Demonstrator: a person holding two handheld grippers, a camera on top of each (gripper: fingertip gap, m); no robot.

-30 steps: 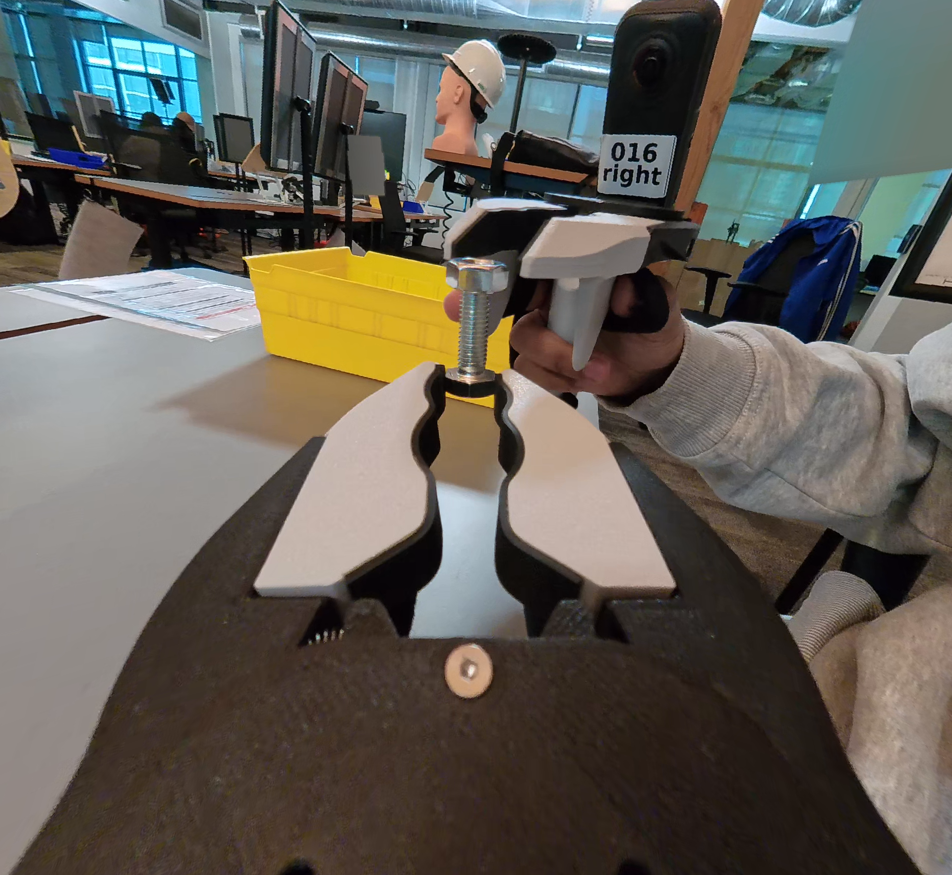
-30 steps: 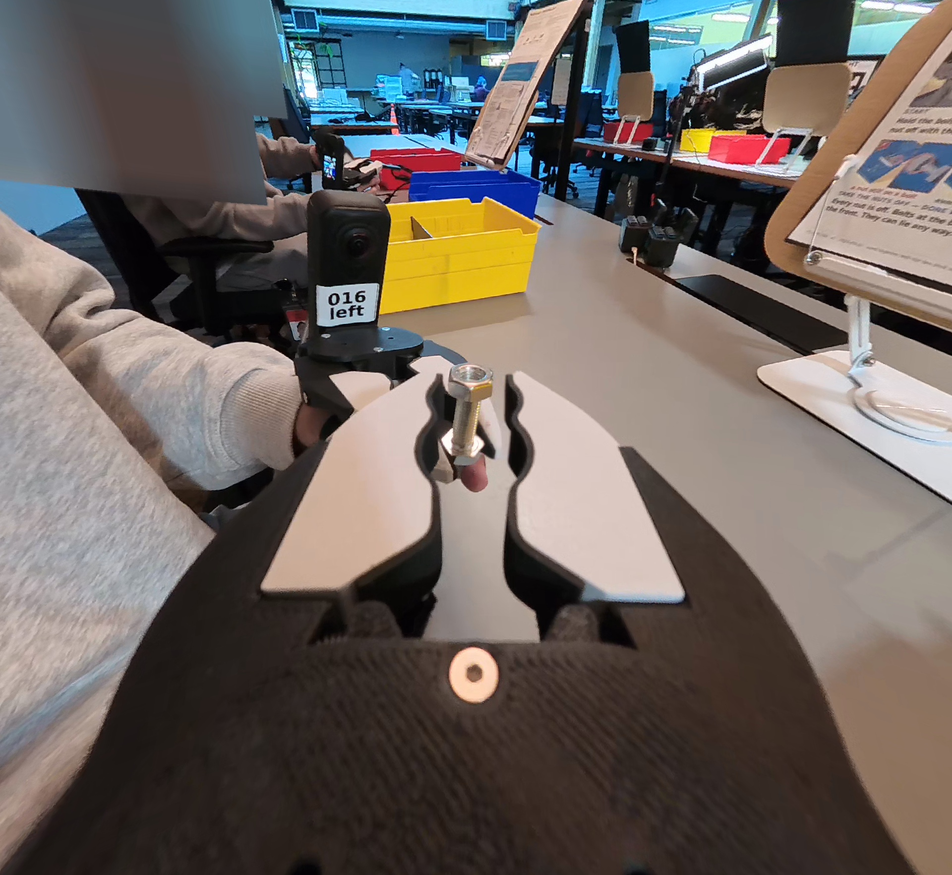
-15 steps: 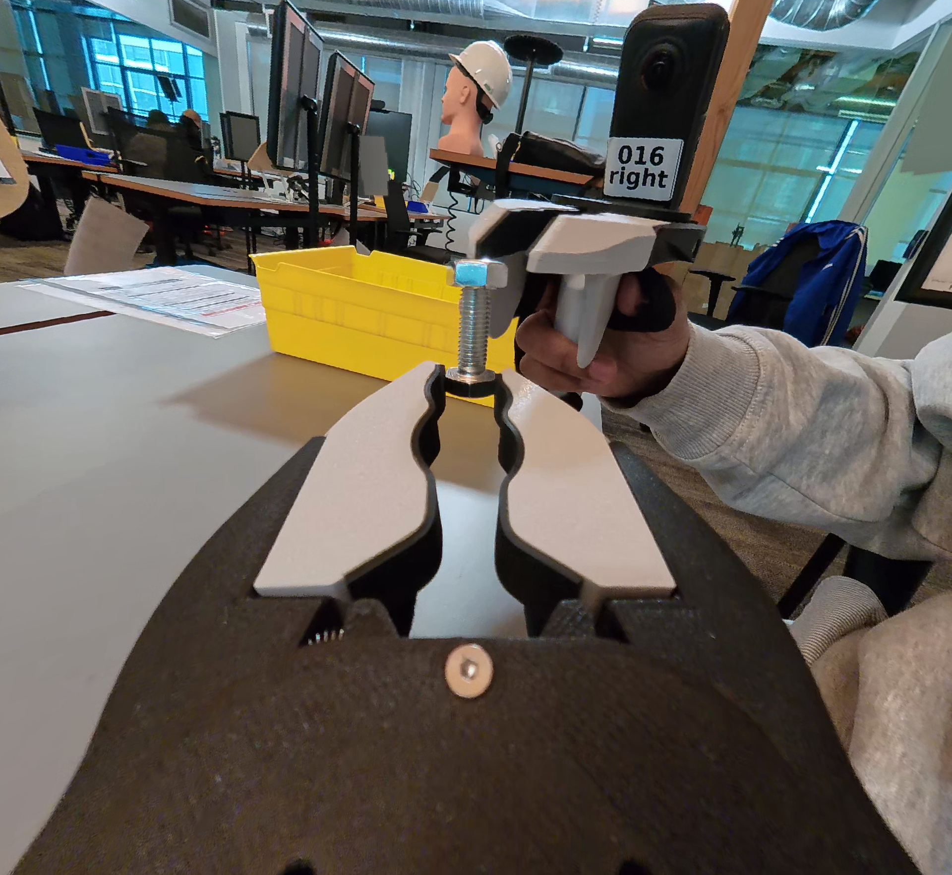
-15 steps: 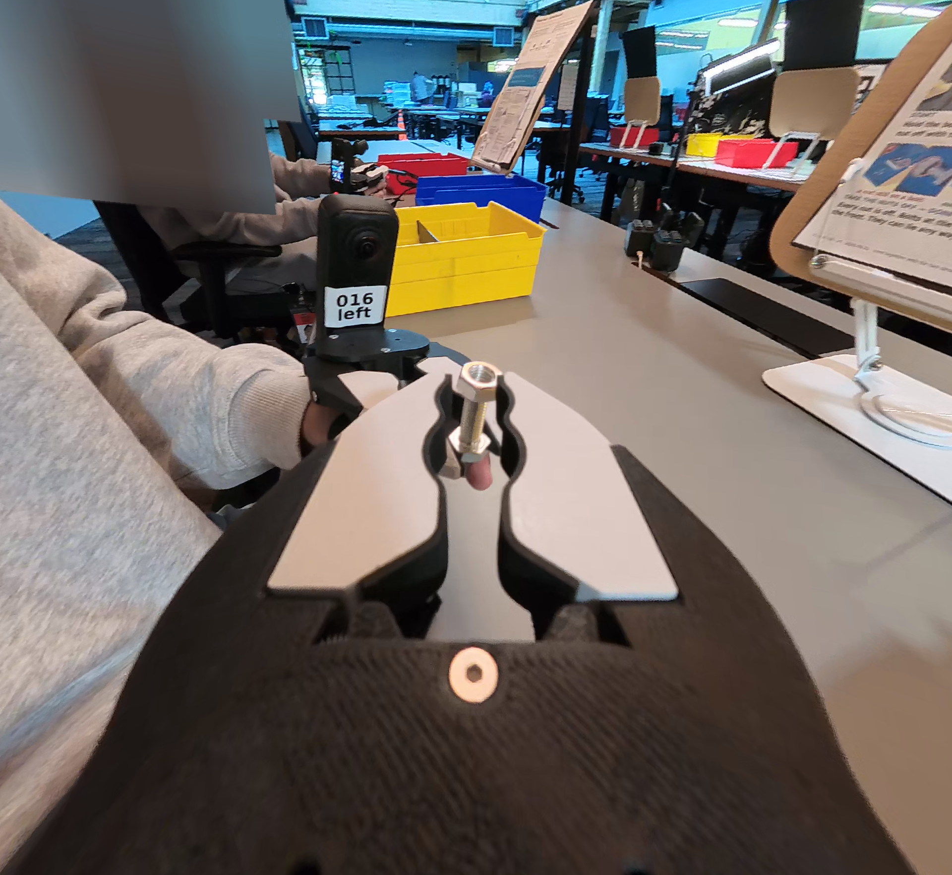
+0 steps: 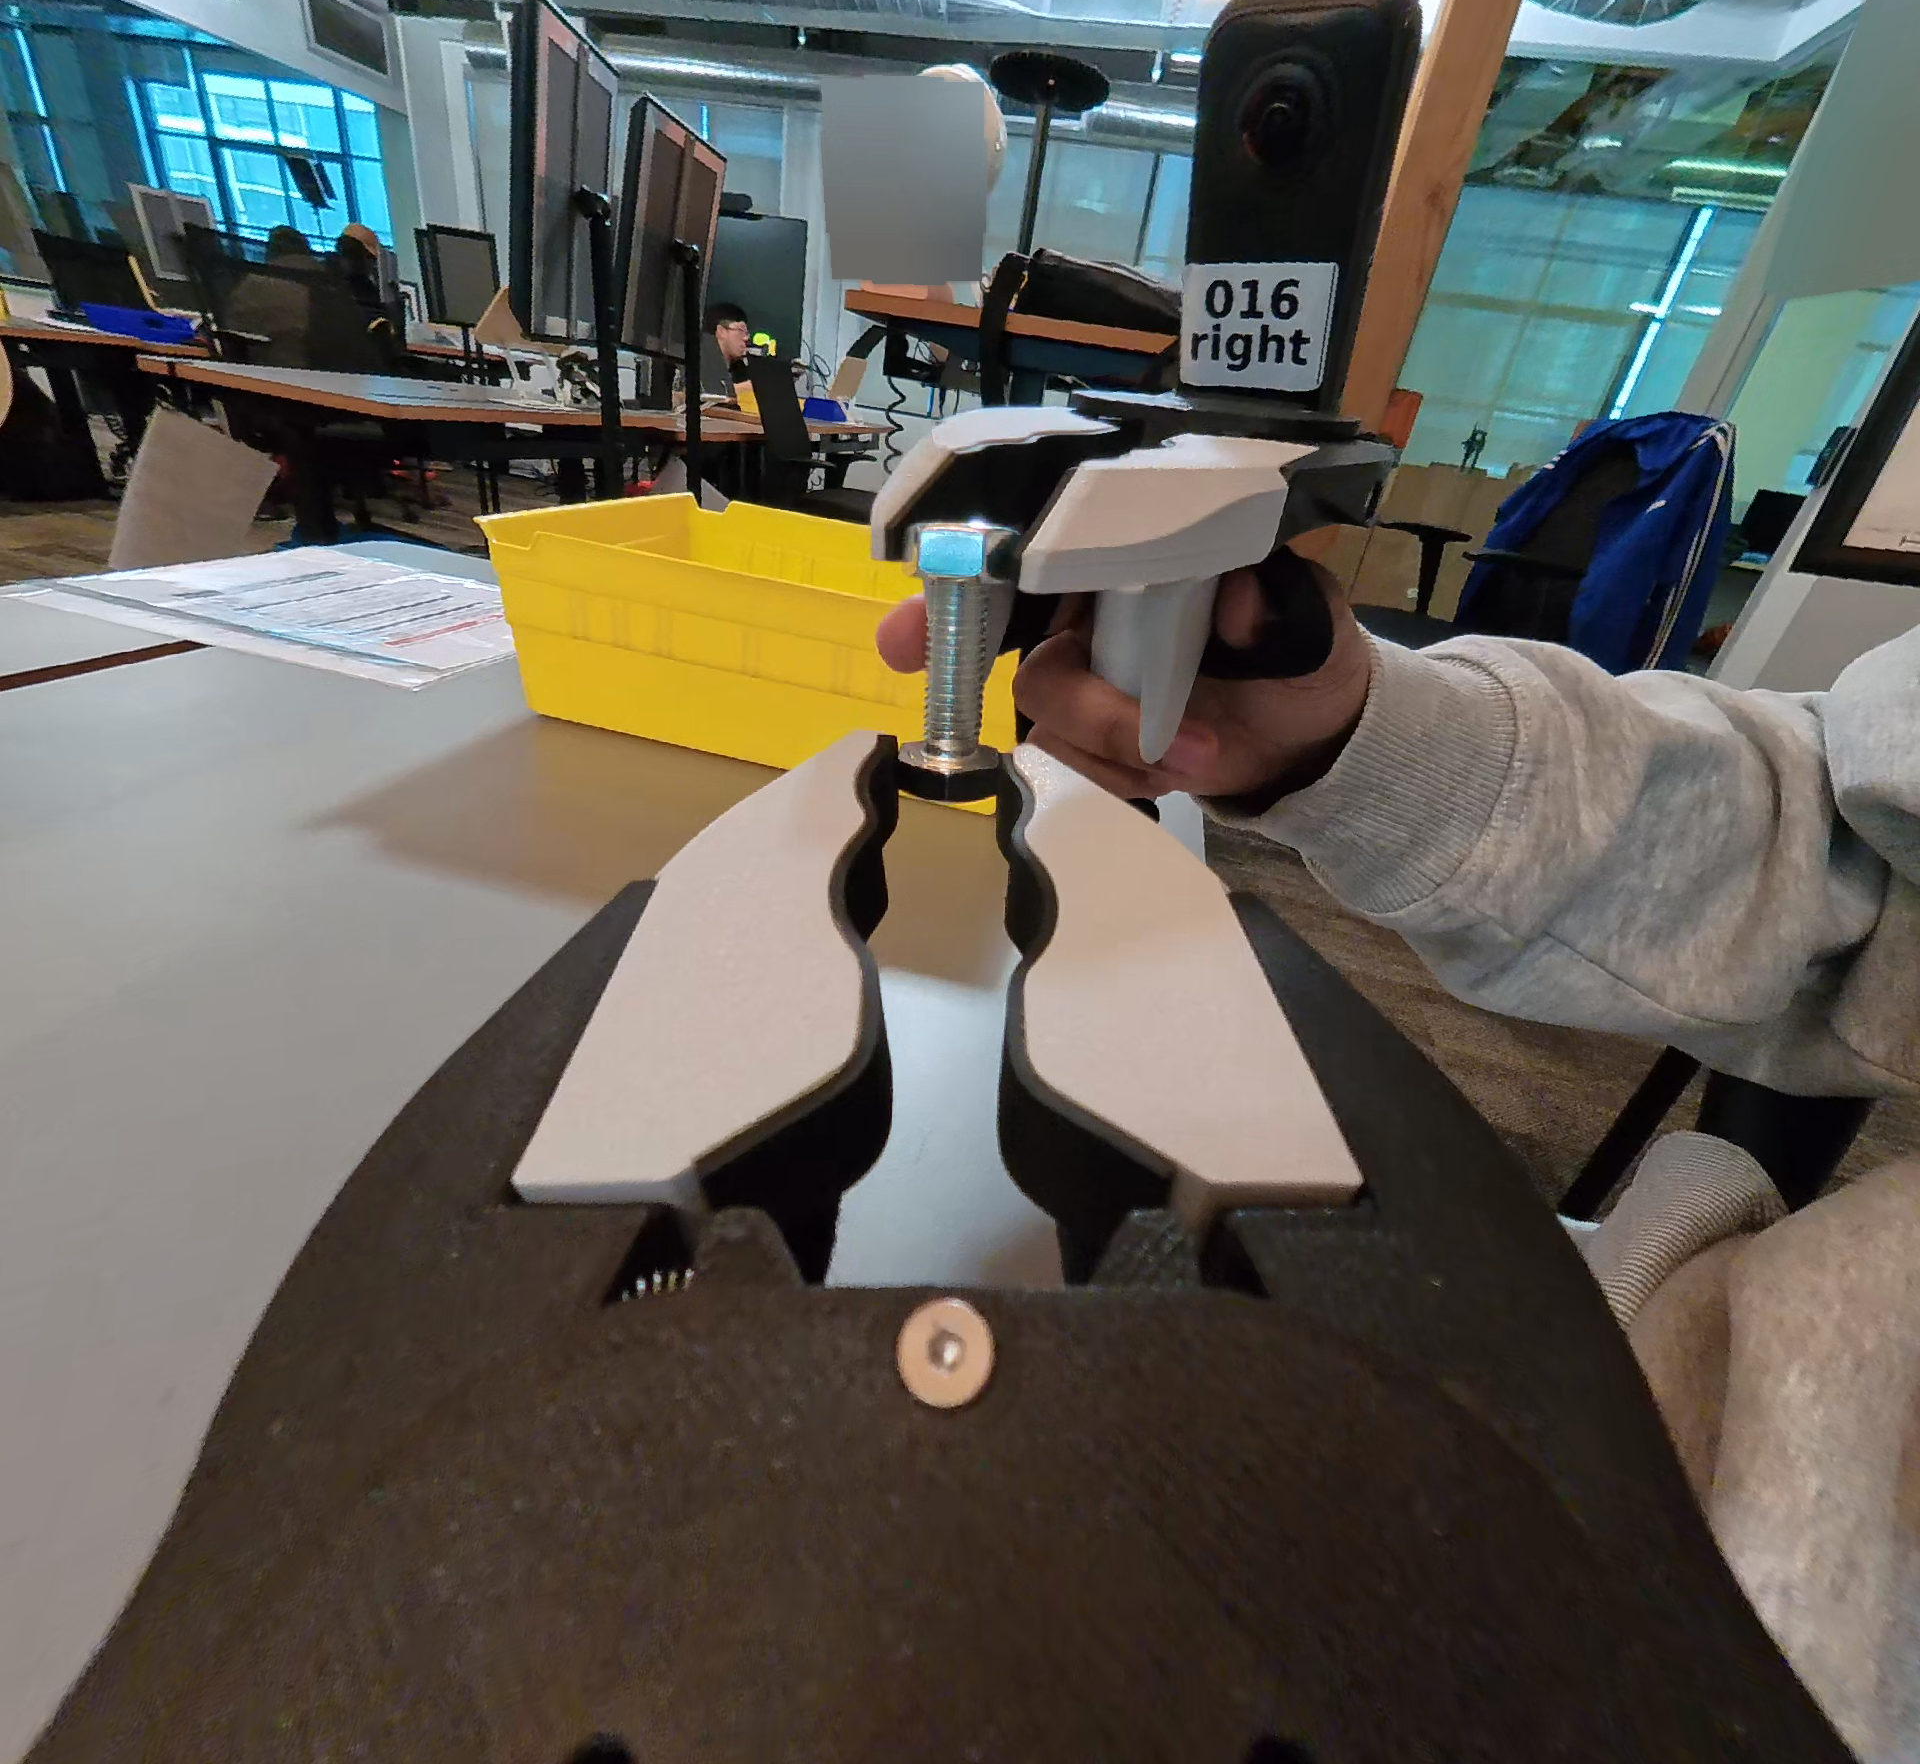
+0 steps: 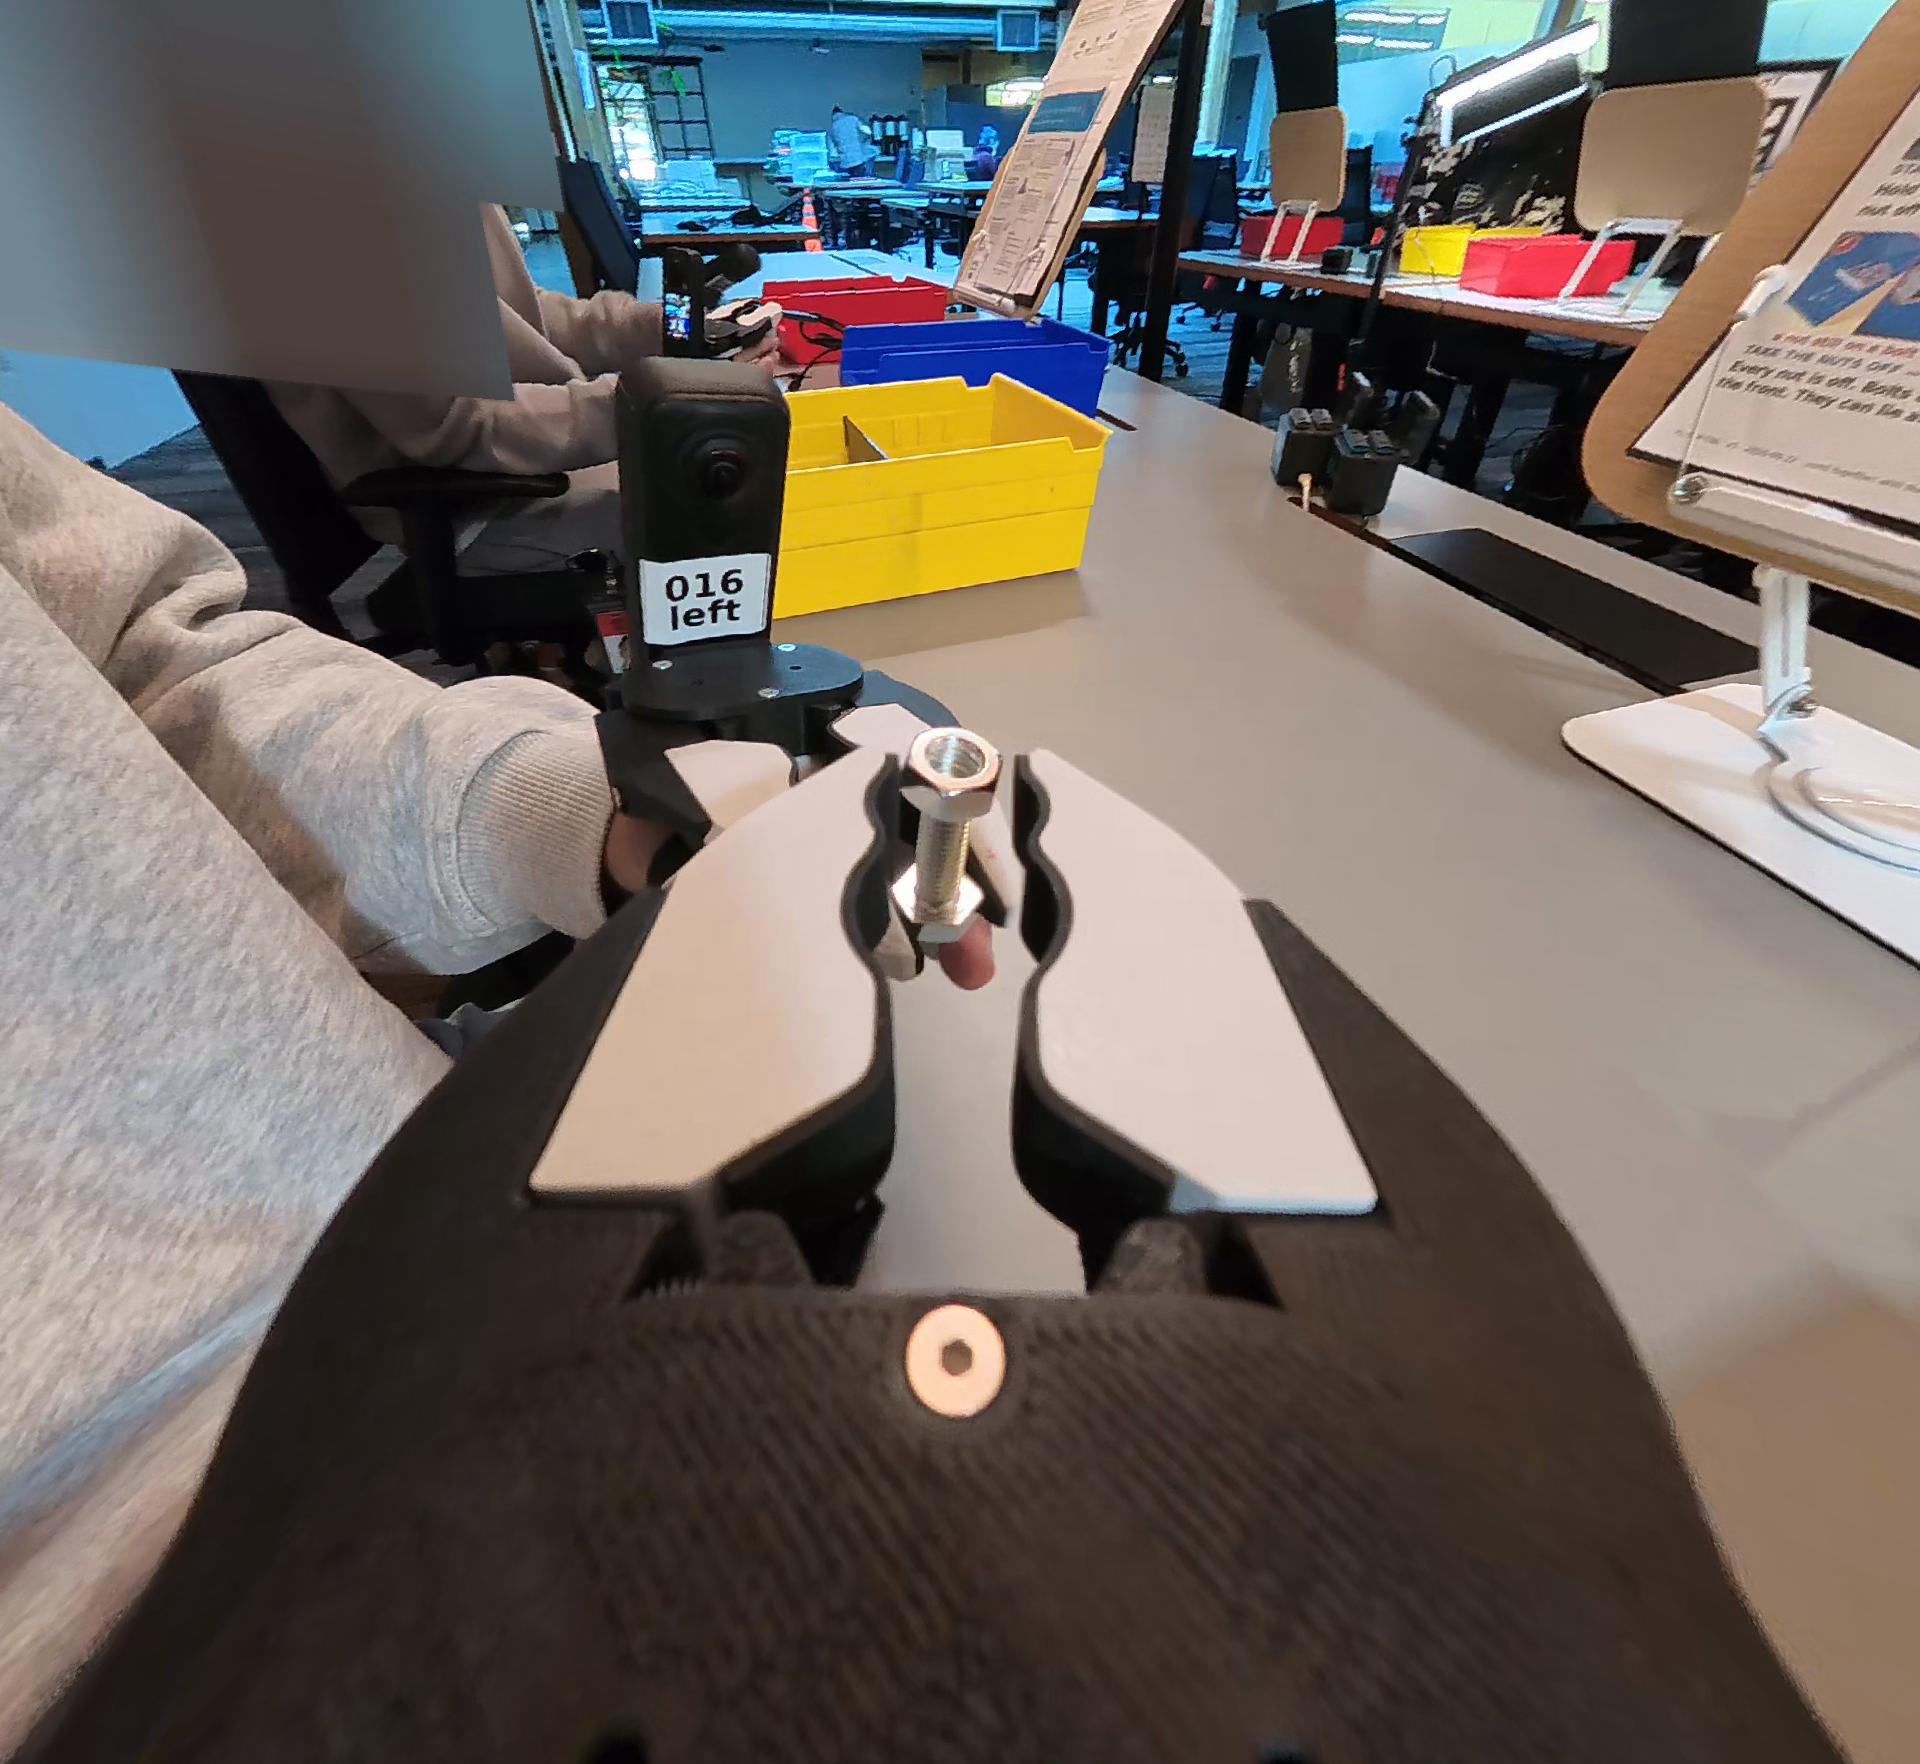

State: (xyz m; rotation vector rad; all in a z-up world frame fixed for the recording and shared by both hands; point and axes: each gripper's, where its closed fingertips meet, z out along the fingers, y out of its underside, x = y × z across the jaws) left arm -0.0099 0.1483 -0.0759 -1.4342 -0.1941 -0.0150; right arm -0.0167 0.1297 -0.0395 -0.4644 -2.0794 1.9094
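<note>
My left gripper [image 5: 943,774] pinches the nut [image 5: 945,772]. My right gripper [image 6: 951,779] pinches the bolt [image 5: 954,654] head above the tabletop [image 5: 260,883]. Hard, heavy, slippery steel; flat sides grip best.

A bolt [image 5: 957,654] stands between both tools, bin [image 5: 707,618] behind.

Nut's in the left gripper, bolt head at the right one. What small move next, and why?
Probably twist the bolt slightly with the right gripper while the left gripper pinches the nut: the nut sits at the thread's very tip, seemingly barely engaged.
</note>
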